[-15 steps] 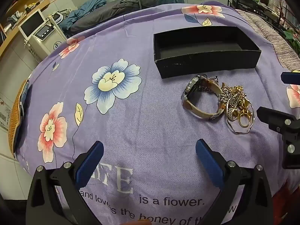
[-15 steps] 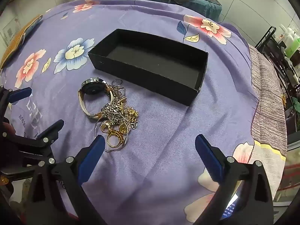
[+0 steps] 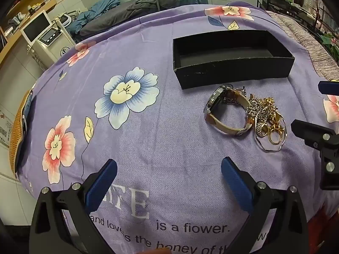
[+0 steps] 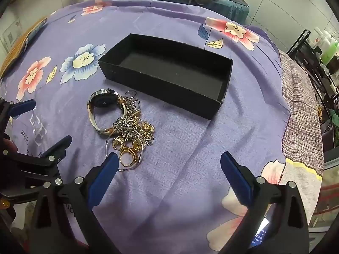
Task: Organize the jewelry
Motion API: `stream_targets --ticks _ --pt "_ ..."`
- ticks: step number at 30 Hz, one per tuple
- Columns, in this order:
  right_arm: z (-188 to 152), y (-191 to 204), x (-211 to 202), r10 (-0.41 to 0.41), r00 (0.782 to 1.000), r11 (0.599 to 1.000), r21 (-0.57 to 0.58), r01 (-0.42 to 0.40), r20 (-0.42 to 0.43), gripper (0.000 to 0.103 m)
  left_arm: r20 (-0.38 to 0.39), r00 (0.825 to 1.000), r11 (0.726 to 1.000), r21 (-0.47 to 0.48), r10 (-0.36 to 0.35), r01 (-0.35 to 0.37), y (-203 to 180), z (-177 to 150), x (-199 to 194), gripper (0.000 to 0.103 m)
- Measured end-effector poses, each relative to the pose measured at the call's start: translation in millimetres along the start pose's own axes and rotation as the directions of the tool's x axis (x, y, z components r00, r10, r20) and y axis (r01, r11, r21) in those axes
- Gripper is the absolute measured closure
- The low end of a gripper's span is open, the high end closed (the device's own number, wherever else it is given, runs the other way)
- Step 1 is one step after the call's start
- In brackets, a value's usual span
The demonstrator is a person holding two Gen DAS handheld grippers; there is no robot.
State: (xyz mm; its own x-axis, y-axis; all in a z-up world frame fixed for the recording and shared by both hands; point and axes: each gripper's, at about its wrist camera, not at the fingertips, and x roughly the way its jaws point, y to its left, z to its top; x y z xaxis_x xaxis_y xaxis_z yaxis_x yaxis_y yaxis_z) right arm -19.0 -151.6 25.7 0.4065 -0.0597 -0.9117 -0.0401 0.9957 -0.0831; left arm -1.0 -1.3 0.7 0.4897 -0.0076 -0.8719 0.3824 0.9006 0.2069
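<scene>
A black open box (image 3: 233, 72) (image 4: 161, 84) lies empty on the purple flowered cloth. In front of it sits a wristwatch (image 3: 224, 110) (image 4: 103, 101) with a pale strap, touching a tangled heap of gold and silver jewelry (image 3: 267, 122) (image 4: 131, 135). My left gripper (image 3: 169, 175) hangs open over bare cloth, left of the heap and nearer than it. Over the cloth just right of the heap my right gripper (image 4: 169, 171) is open too, its left pad at the heap's near edge. Both hold nothing.
The cloth covers a table whose edge falls away at the left (image 3: 31, 114). A striped cloth (image 4: 300, 114) lies along the right side. A white machine with a screen (image 3: 42, 33) stands at the left, a rack of bottles (image 4: 322, 50) at the right, bedding behind.
Both views look almost the same as before; the right gripper has shifted slightly toward the jewelry heap.
</scene>
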Motion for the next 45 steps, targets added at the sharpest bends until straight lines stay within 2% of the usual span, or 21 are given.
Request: stream_targets --ticks 12,27,34,37,45 --pt "0.5 5.0 1.6 0.001 1.0 1.0 -0.01 -0.001 -0.011 0.008 -0.018 1.0 0.999 -0.03 -0.019 0.018 4.3 -2.9 8.9 0.006" --pt "-0.3 3.2 -2.1 0.01 1.0 1.0 0.009 -0.01 0.007 0.008 -0.021 1.0 1.0 -0.024 -0.014 0.013 1.6 -1.7 8.4 0.006" --pt "-0.2 4.5 -2.9 0.015 1.0 1.0 0.012 -0.016 0.014 0.008 -0.028 0.998 0.998 -0.048 -0.049 0.048 3.4 -2.3 10.0 0.006" --pt "-0.6 4.9 -2.8 0.019 1.0 1.0 0.014 -0.019 0.016 0.008 -0.035 0.996 0.994 -0.078 -0.085 0.082 6.9 -2.6 10.7 0.006" --pt "0.3 5.3 -3.9 0.02 1.0 1.0 0.017 -0.02 0.022 0.008 -0.033 0.996 0.993 -0.087 -0.082 0.079 7.6 -3.2 10.2 0.006"
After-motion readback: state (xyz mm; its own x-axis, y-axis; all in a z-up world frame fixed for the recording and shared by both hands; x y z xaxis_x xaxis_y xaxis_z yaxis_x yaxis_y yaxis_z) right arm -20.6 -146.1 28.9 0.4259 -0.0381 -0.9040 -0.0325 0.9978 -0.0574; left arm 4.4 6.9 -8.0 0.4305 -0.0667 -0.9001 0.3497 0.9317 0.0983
